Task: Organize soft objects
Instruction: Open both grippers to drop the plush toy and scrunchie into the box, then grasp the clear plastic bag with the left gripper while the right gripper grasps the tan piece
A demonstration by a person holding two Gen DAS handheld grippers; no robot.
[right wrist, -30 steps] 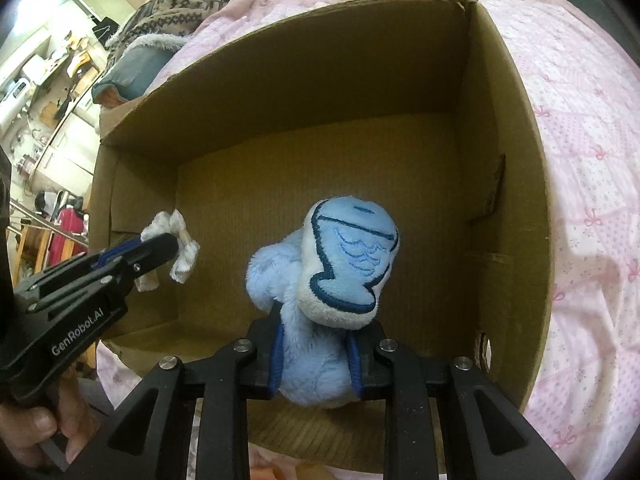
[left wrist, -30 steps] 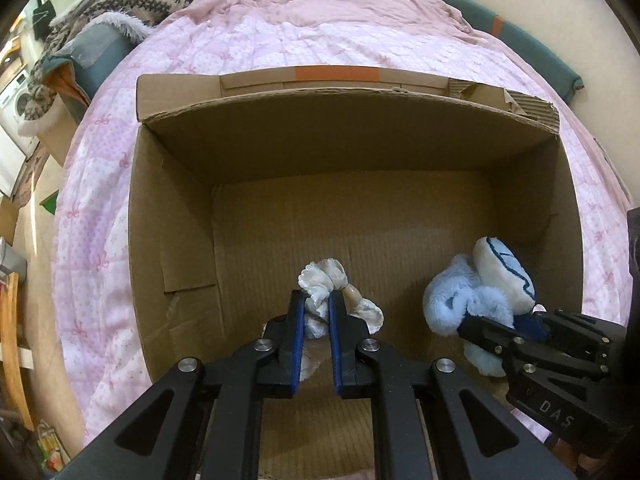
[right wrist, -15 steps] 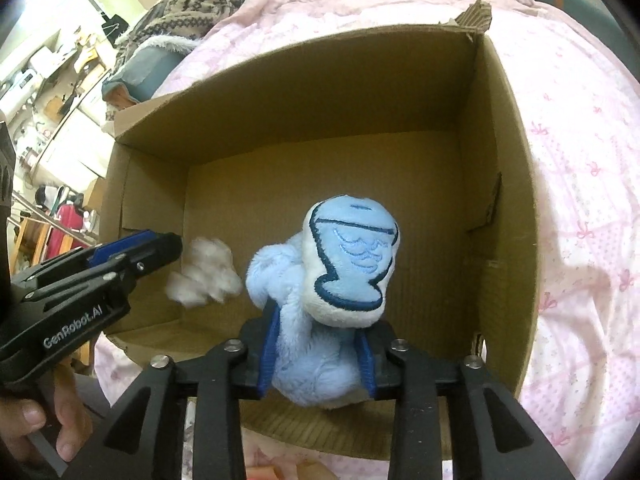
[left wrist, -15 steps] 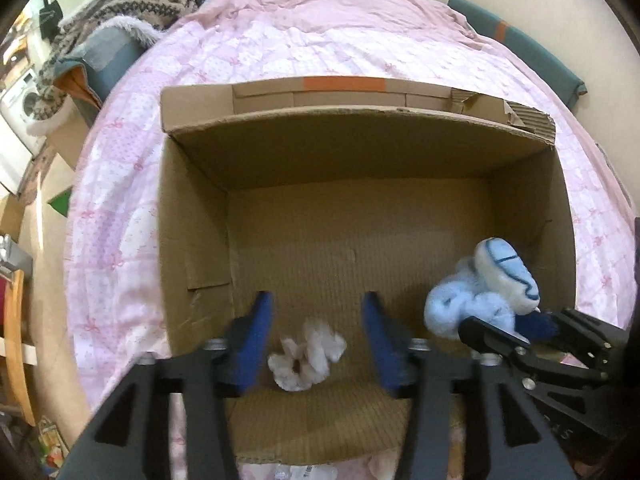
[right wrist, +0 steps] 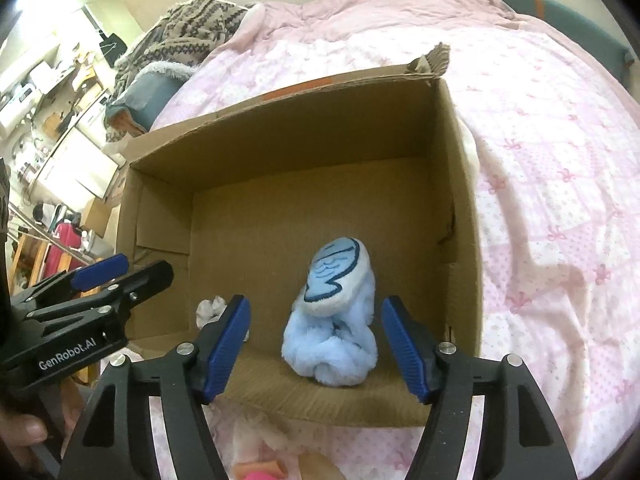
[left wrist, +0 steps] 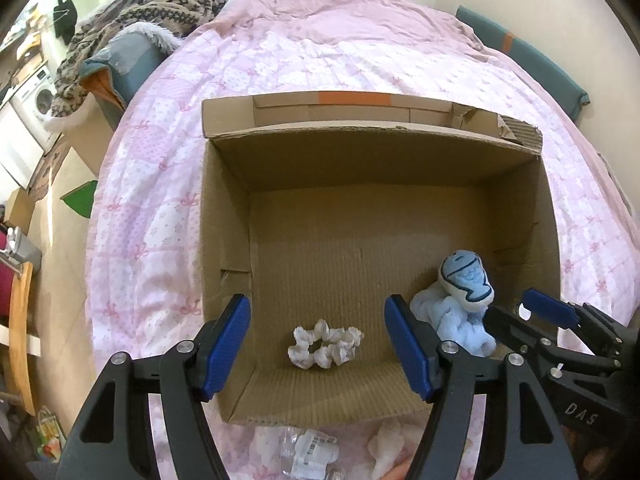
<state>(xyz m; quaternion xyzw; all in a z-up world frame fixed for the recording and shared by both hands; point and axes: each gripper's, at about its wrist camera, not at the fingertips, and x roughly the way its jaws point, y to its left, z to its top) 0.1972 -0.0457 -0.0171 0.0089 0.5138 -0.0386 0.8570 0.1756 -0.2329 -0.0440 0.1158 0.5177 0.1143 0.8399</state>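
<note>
An open cardboard box (left wrist: pixel 224 216) (right wrist: pixel 460 184) lies on a pink bed. A white scrunchie (left wrist: pixel 325 344) lies on the box floor near the front edge; part of it shows in the right wrist view (right wrist: pixel 210 309). A light blue plush slipper with a fish patch (left wrist: pixel 460 300) (right wrist: pixel 336 316) rests at the box's front right. My left gripper (left wrist: pixel 320 348) is open and empty above the scrunchie. My right gripper (right wrist: pixel 314 344) is open and empty, its fingers either side of the slipper without touching it; it also shows in the left wrist view (left wrist: pixel 520 316).
The pink quilted bedspread (left wrist: pixel 320 60) surrounds the box. A patterned sweater and grey cushion (left wrist: pixel 132 40) sit at the bed's far left. White items and clear packaging (left wrist: pixel 312 452) lie on the bed in front of the box. Furniture stands left of the bed.
Both grippers have opened and pulled back. The scrunchie dropped from my left gripper onto the box floor. The slipper, let go by my right gripper, now rests on the box floor.
</note>
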